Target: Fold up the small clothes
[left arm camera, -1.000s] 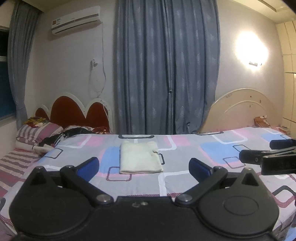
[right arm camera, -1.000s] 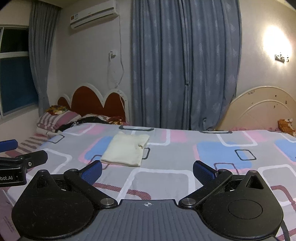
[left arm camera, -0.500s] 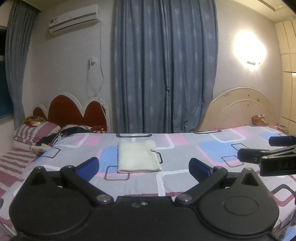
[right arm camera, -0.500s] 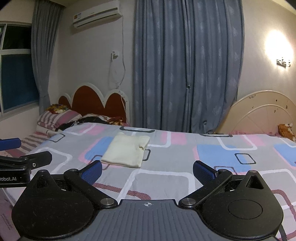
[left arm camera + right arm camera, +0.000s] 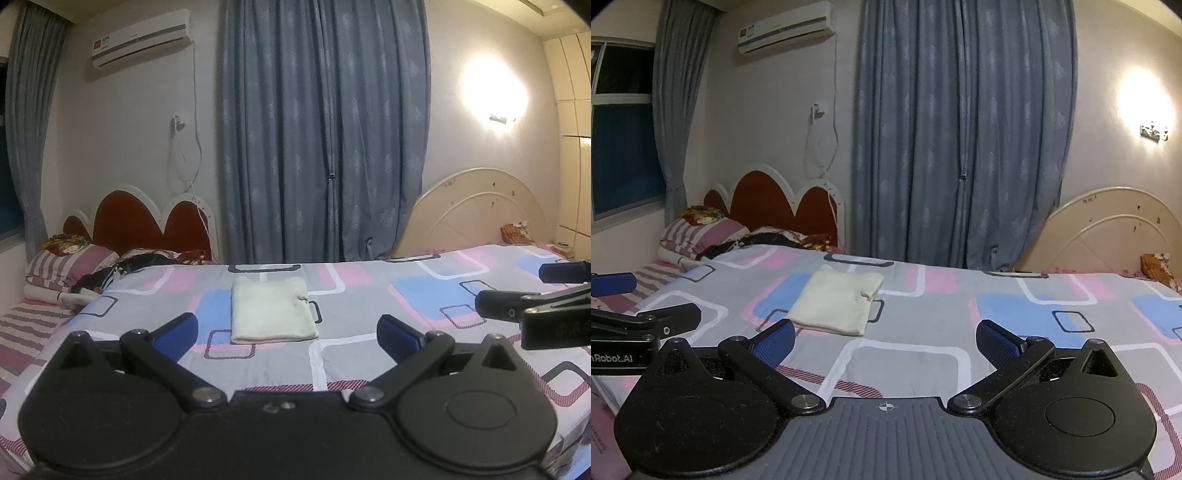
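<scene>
**Cream garment lies folded on the bed, both grippers clear of it**

Patterned in grey, pink and blue, the bed [image 5: 369, 332] fills the lower part of both views and carries the task's one visible piece. On it, toward the far edge and nearer the red headboard [image 5: 147, 221] than the cream one [image 5: 472, 210], the cream garment [image 5: 271, 314] lies as a neat flat rectangle with squared edges; judging by that shape, its folding looks finished. No other small clothes waiting to be folded can be seen near it. A dark bundle [image 5: 125, 267] and striped pillows [image 5: 62, 266] sit against the red headboard, well apart from the garment. Nothing blocks the way to it. The left gripper [image 5: 286, 330] and the right gripper [image 5: 884, 338] both hover near the bed's near edge, jaws spread wide and empty.
</scene>
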Demonstrator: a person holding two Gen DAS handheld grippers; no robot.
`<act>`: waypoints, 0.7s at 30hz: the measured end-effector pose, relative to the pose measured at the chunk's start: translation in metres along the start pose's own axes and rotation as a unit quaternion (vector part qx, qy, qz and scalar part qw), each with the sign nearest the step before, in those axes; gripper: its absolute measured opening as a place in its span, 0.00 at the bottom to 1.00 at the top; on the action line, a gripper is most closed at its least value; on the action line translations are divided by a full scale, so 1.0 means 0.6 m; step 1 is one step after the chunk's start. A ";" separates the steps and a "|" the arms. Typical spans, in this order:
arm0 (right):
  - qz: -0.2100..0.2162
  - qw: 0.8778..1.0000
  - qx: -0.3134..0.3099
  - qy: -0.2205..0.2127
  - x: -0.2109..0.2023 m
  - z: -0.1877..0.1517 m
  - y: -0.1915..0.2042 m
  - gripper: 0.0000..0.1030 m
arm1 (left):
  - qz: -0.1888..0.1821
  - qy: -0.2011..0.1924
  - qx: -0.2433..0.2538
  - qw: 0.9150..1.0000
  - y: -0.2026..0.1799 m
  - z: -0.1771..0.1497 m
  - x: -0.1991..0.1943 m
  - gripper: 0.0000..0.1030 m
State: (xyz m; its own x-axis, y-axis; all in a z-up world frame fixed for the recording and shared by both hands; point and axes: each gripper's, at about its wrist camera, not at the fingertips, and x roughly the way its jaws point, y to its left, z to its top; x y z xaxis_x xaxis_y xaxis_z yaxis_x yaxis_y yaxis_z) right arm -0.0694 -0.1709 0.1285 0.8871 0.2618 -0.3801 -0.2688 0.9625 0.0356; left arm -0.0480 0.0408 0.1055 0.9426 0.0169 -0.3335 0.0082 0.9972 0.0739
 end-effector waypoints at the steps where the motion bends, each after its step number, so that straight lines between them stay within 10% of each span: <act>1: 0.001 1.000 0.000 0.001 0.000 0.000 0.000 1.00 | 0.000 0.000 -0.001 1.000 0.001 0.000 0.000 1.00; 21: 0.006 1.000 -0.010 0.004 0.007 -0.002 -0.005 1.00 | 0.004 0.002 -0.004 1.000 0.003 0.001 0.005 1.00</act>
State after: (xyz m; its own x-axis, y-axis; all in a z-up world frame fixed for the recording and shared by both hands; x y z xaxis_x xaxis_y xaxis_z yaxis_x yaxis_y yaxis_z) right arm -0.0651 -0.1729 0.1259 0.8808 0.2735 -0.3865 -0.2878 0.9574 0.0217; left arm -0.0450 0.0425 0.1050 0.9413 0.0251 -0.3366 -0.0019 0.9976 0.0688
